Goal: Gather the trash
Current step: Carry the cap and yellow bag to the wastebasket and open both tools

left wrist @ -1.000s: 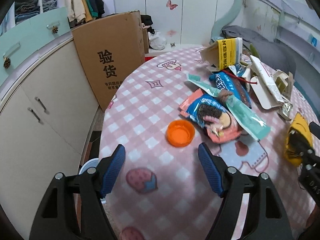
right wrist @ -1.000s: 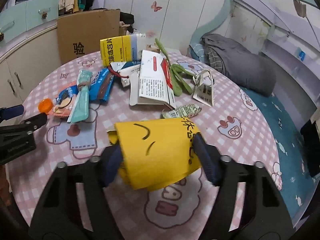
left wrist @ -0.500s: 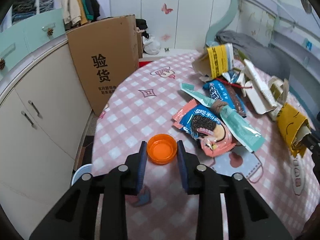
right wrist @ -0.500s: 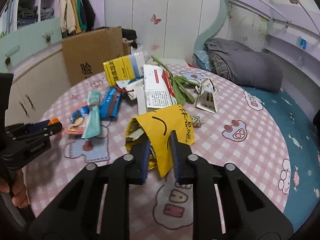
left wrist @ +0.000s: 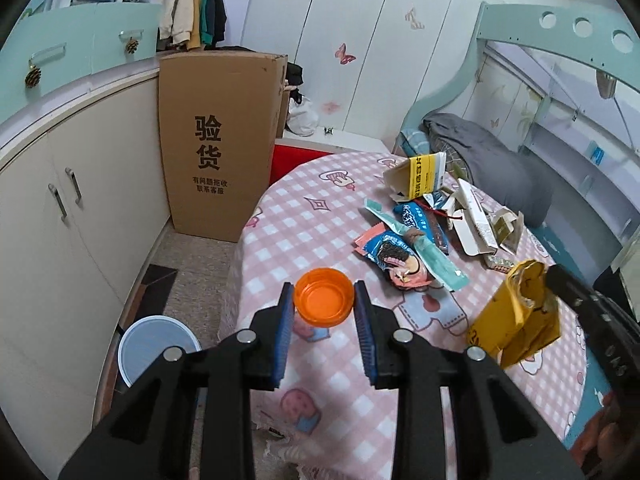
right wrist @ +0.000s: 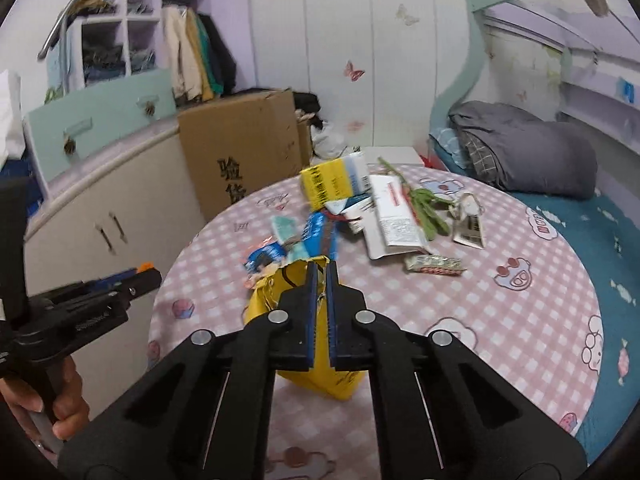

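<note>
Landmark: the round worktop (left wrist: 320, 240) under a pink-and-white checked cloth; all places are given from it.
Bin: a white round plastic bin (left wrist: 156, 348) stands on the floor just beside the worktop's left edge, probably where the trash goes; its inside is hard to make out.
Left hand-held gripper (left wrist: 324, 308): partly closed, blue pads pressing both sides of the shallow orange plastic cap (left wrist: 324, 302), held above the worktop's left part, open side up, likely so it can be carried to the bin.
Litter heap: a blue biscuit wrapper (left wrist: 390, 254), a teal pouch (left wrist: 436, 258) and a yellow-and-white carton (left wrist: 424, 174) lie toward the worktop's far side, still uncollected.
Right hand-held gripper (right wrist: 320, 280): its jaws have just been closing and are now nearly together, pinching the torn top edge of the crumpled yellow paper bag (right wrist: 280, 304), which hangs above the worktop's near side.
Hidden: the bag's lower part sits behind the right gripper; its contents cannot be told. The right-wrist view is blurred.
</note>
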{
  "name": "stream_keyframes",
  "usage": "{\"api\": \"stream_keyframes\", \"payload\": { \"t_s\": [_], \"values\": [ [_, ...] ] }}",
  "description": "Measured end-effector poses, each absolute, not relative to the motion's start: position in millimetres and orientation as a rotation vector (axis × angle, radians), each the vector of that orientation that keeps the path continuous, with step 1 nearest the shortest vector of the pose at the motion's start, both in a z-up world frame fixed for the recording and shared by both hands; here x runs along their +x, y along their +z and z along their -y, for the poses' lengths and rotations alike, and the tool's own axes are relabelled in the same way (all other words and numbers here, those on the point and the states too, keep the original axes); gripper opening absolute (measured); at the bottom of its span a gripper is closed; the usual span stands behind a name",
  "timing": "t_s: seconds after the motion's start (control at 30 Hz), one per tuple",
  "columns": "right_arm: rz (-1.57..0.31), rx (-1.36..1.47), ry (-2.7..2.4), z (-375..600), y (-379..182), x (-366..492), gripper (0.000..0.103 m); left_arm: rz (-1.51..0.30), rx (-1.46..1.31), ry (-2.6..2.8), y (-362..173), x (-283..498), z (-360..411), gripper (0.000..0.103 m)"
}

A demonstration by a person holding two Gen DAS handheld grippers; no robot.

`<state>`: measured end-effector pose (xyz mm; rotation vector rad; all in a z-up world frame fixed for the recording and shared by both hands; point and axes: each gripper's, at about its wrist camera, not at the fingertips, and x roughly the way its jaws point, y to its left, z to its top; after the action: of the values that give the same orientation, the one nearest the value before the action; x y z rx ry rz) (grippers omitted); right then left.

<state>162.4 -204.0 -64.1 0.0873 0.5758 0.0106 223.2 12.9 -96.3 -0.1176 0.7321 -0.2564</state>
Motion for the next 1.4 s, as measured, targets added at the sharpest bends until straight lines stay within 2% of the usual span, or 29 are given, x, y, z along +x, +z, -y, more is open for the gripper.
{"api": "stream_keyframes", "payload": {
  "t_s": [0.23,0.47,0.73,1.1,1.4],
  "values": [
    [-0.624,0.014,-0.057,193,-68,164,0.006,-0.745,-0.126,-0.278,-102,213,-18,0.029],
    [-0.668,0.041,-0.08,204,-79,168,0.012,-0.758,-0.13,-0.289,-107,211,-18,0.029],
    [-0.585,0.078,0.013,194,-70,161,0.004,-0.726,-0.174,-0.264,-100,208,-30,0.029],
    [-0.575,0.056,0.317,85,-54,188,0.004,-0.655,-0.293,-0.132,-88,200,-109,0.029],
    [-0.659,0.026,0.509,-26,-94,242,0.004,-0.679,-0.366,0.087,-116,212,-203,0.029]
  ]
}}
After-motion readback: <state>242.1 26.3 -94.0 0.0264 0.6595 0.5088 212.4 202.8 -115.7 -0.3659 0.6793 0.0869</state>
